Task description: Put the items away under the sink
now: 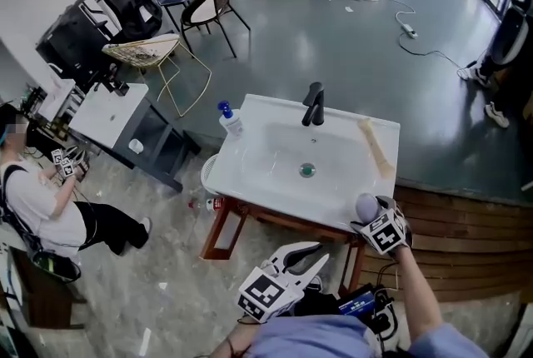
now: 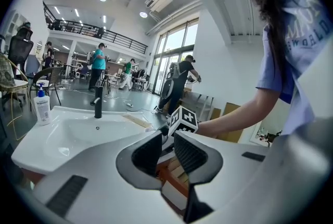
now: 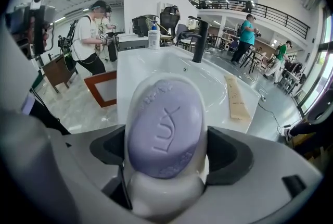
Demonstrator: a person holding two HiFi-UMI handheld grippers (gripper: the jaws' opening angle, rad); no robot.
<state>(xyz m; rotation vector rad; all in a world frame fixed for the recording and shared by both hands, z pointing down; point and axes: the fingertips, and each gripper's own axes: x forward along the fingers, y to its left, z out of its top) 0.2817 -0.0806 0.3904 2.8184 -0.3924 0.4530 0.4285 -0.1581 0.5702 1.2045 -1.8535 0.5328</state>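
A white sink (image 1: 250, 173) on a wooden stand fills the middle of the head view, with a black tap (image 1: 313, 104) at its back. A pump bottle (image 1: 228, 119) stands on its back left corner and a long tan box (image 1: 376, 148) lies along its right rim. My right gripper (image 1: 372, 215) hangs over the sink's front right corner, shut on a white soap dish (image 3: 164, 194) that carries a purple soap bar (image 3: 165, 126). My left gripper (image 1: 321, 253) is lower, in front of the sink's front edge, with its jaws nearly together and nothing between them (image 2: 167, 137).
A wooden platform (image 1: 466, 240) runs along the right of the sink. The stand's wooden frame (image 1: 225, 227) shows under the basin, with a small red thing (image 1: 215, 204) on the floor beside it. A seated person (image 1: 42, 198), a low white table (image 1: 108, 111) and chairs are at the left.
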